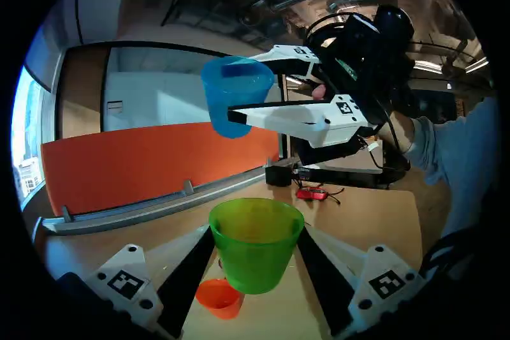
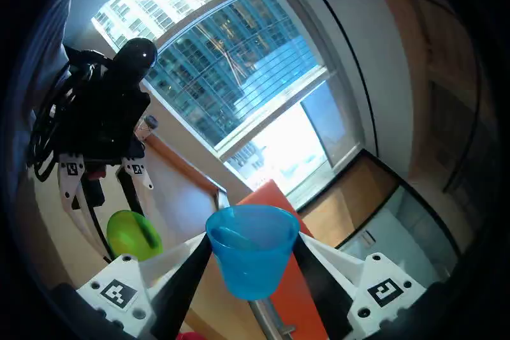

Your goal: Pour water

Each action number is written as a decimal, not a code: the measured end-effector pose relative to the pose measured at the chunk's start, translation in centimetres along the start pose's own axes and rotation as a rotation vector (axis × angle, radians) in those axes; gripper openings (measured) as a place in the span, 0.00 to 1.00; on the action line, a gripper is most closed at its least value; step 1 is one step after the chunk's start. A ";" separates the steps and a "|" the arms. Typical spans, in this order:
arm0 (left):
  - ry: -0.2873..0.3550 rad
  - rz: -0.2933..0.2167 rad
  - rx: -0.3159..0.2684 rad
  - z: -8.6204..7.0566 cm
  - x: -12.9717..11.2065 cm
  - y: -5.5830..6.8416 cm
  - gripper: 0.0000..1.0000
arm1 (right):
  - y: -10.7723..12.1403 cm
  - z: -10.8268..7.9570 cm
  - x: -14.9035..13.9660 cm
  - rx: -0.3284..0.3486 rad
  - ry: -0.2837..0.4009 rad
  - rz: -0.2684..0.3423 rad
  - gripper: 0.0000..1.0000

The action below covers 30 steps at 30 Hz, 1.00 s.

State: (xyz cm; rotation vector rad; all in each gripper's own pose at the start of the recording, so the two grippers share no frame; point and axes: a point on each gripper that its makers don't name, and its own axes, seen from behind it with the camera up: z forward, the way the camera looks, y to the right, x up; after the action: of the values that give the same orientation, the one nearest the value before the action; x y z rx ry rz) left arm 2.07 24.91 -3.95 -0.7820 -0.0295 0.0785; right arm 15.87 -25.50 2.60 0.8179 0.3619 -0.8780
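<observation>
Jaws clamp cups: your left gripper (image 1: 257, 238) holds green plastic cup (image 1: 256, 260); your right gripper (image 2: 252, 241) holds blue plastic cup (image 2: 252, 266) higher, looking upright. Pouring likely all ahead.

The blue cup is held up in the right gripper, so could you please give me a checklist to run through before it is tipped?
1. Right gripper shut on the blue cup: ok.
2. Left gripper shut on the green cup: ok.
3. Green cup upright, mouth open: ok.
4. Blue cup held higher than the green cup: ok.
5. Blue cup lined up over the green cup's mouth: cannot tell.
6. Water in the blue cup: cannot tell.
</observation>
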 end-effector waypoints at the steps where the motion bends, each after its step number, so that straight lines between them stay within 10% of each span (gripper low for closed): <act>1: 0.000 0.000 -0.001 0.0 0.0 0.1 0.87 | 0.1 0.0 0.0 -0.001 0.000 -0.012 0.90; 30: 0.007 -0.017 -0.009 0.3 0.3 0.1 0.86 | 1.1 0.5 0.0 -0.011 -0.028 -0.242 0.90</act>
State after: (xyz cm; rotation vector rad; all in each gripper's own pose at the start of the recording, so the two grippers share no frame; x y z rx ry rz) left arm 2.37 25.25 -3.80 -0.7906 -0.0298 0.0591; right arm 16.74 -25.46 3.48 0.7604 0.4476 -1.1104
